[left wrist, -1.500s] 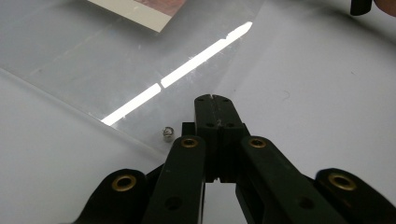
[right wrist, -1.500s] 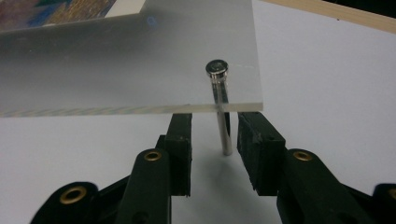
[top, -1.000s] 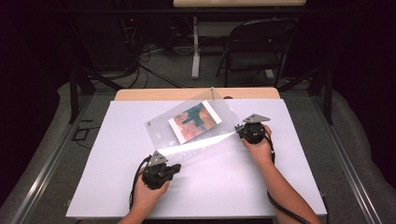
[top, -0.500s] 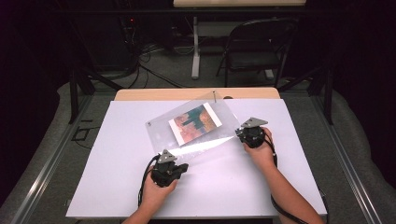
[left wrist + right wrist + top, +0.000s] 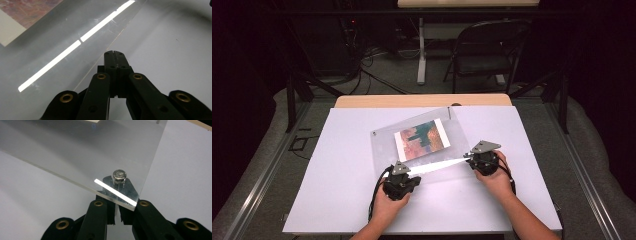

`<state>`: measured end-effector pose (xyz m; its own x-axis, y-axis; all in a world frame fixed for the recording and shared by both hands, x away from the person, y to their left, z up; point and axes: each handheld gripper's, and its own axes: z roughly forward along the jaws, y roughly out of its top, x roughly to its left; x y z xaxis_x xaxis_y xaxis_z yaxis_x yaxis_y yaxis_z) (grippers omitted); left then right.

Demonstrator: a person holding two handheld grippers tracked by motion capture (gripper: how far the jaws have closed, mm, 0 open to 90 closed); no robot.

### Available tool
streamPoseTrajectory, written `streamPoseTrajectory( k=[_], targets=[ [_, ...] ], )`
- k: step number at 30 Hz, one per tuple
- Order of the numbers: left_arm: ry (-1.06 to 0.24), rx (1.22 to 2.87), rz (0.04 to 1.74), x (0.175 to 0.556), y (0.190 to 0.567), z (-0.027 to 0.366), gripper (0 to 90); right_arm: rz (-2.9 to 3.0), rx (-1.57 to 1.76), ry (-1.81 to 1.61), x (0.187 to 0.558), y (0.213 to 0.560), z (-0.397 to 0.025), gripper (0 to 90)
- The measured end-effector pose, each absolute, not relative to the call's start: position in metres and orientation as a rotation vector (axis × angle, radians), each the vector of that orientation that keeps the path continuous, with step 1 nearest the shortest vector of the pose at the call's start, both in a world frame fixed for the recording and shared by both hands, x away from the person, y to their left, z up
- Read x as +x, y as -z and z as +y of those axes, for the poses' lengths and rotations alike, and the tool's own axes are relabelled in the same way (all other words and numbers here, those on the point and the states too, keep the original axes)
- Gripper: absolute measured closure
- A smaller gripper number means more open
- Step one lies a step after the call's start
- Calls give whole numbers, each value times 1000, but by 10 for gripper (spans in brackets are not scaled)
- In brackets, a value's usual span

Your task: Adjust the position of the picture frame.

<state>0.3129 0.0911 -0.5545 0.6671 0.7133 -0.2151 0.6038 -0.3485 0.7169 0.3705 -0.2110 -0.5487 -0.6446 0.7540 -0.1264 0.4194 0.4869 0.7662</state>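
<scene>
A clear acrylic frame (image 5: 384,145) lies on the white table (image 5: 537,150) with a red and teal picture (image 5: 422,139) under it. My left gripper (image 5: 402,172) is shut, and its tips (image 5: 115,53) touch the frame's near edge (image 5: 50,47) with nothing between them. My right gripper (image 5: 474,157) is at the frame's near right corner. There its jaws (image 5: 117,203) reach under the acrylic (image 5: 87,152), almost together around the post below a metal bolt (image 5: 119,174). A bright strip of light runs along the near edge between the two grippers.
A wooden table edge (image 5: 422,101) shows behind the white top. Beyond it stand a folding chair (image 5: 484,50) and a white table leg (image 5: 421,55), with cables (image 5: 377,65) on the floor. Bare white surface lies left and right of the frame.
My left gripper has moved right, up to the frame's near edge. The right gripper and the frame have shifted a little toward the person.
</scene>
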Motion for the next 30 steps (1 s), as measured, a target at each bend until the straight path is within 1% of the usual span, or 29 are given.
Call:
streamPoseTrajectory(
  k=[4,14,20,23,25,30],
  targets=[
    [-183,2081,1021,311,555,86,900,2294,964,-995,365,548,-210,849],
    [-136,2098,1012,312,552,88,900,2342,898,-992,347,548,-207,854],
    [-92,2060,1072,324,551,100,900,2375,863,-1005,331,548,-201,854],
    [-92,2044,1107,332,551,107,900,2389,853,-1019,321,548,-195,854],
    [-103,2027,1137,339,552,114,900,2415,837,-1042,309,548,-184,854],
    [-138,2023,1183,350,553,123,900,2444,818,-1080,295,548,-166,854]
  ],
)
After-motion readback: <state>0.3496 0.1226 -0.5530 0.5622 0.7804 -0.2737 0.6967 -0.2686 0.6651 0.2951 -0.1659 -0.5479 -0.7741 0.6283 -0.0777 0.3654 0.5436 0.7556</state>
